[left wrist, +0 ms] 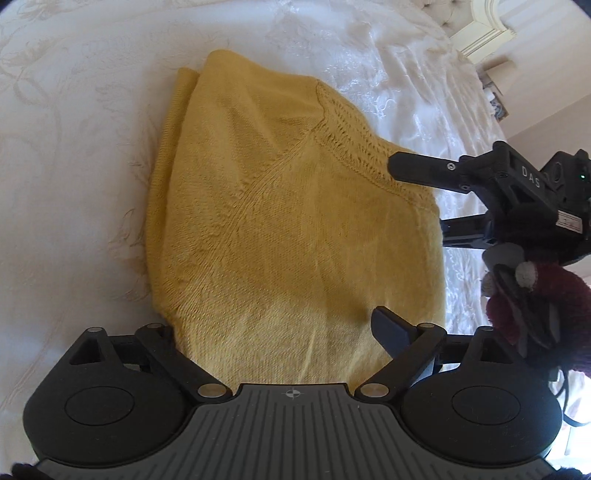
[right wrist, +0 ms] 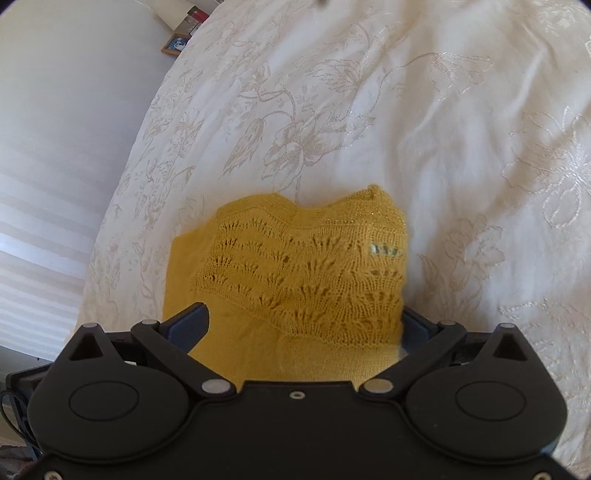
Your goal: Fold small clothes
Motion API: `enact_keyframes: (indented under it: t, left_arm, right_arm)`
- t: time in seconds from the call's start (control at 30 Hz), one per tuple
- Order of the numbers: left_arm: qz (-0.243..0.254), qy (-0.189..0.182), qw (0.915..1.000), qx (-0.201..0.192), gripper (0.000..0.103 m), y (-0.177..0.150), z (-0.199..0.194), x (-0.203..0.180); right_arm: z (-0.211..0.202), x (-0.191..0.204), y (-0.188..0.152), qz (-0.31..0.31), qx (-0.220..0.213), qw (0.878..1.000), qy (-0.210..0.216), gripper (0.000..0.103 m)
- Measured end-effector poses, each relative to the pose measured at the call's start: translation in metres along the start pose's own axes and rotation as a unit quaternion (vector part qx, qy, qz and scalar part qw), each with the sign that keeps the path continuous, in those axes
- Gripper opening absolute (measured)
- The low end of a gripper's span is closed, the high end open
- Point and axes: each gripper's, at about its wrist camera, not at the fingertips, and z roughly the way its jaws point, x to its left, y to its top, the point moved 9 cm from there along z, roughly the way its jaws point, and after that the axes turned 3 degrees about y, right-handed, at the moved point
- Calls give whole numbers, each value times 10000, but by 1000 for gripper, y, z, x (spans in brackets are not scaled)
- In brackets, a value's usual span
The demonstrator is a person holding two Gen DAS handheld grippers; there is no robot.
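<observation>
A yellow knitted sweater (left wrist: 280,221) lies folded on a white embroidered bedspread (left wrist: 74,166). Its lace-patterned yoke shows in the right wrist view (right wrist: 306,273). My left gripper (left wrist: 273,332) is open, its jaws wide apart over the sweater's near edge; only the right finger (left wrist: 388,328) shows clearly, the left one is hidden under the fabric edge. My right gripper (right wrist: 303,325) is open too, its jaws spread either side of the lace yoke. It also shows in the left wrist view (left wrist: 417,195) at the sweater's right edge, with its two fingers apart.
The bedspread (right wrist: 406,129) spreads widely around the sweater. The bed edge and a wall lie at the left of the right wrist view (right wrist: 55,147). A cream headboard (left wrist: 487,29) stands at the far right of the left wrist view.
</observation>
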Motion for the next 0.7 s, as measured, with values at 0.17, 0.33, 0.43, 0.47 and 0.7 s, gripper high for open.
enact_keyframes:
  t: [0.17,0.33,0.43,0.47,0.7]
  left_arm:
    - [110,-130,9998,-53,94,3,3,-9]
    - [-40,-444,9988,179,30,-8,-2,-4]
    - [-257,-607,9975,243,23,-11,-2,-1]
    - [-273,-641,9973,249,22,-10,-2,-2]
    - [-419,-1058,9929,336,18,-15,-13,-17]
  right_arm:
    - [7,-1,4,-6,1,9999,131,103]
    - [0,-7,0,279,-4,9994,194,103]
    - [-3,-7,-6,381,102,9989,256,101]
    - [-4,-7,-7,339,146,9991,189,78]
    - [-38,-6,-16,676,-125,9976,13,42]
